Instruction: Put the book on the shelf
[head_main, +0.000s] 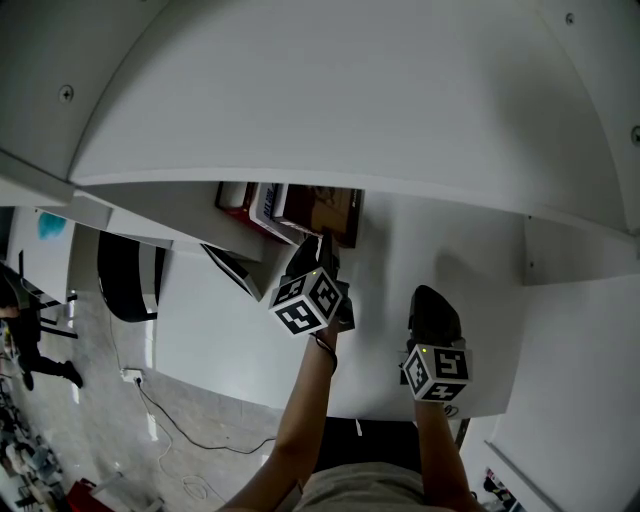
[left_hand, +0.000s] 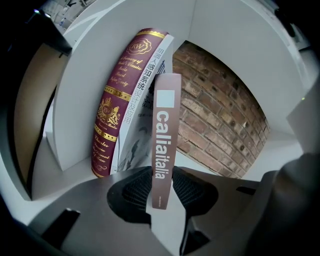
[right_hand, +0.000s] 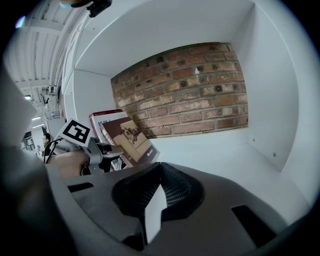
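Observation:
A brown book with white lettering on its spine stands upright between the jaws of my left gripper, which is shut on its lower spine. It leans against a white book and a maroon, gold-printed book standing at the left end of the white shelf. In the head view my left gripper reaches under the shelf's top to the books. My right gripper hovers over the bare shelf board to the right, jaws shut and empty. The brown book's cover shows from there.
A red brick back wall closes the compartment. White side panels stand at the left and the right. A black chair and a cable on the floor lie below left.

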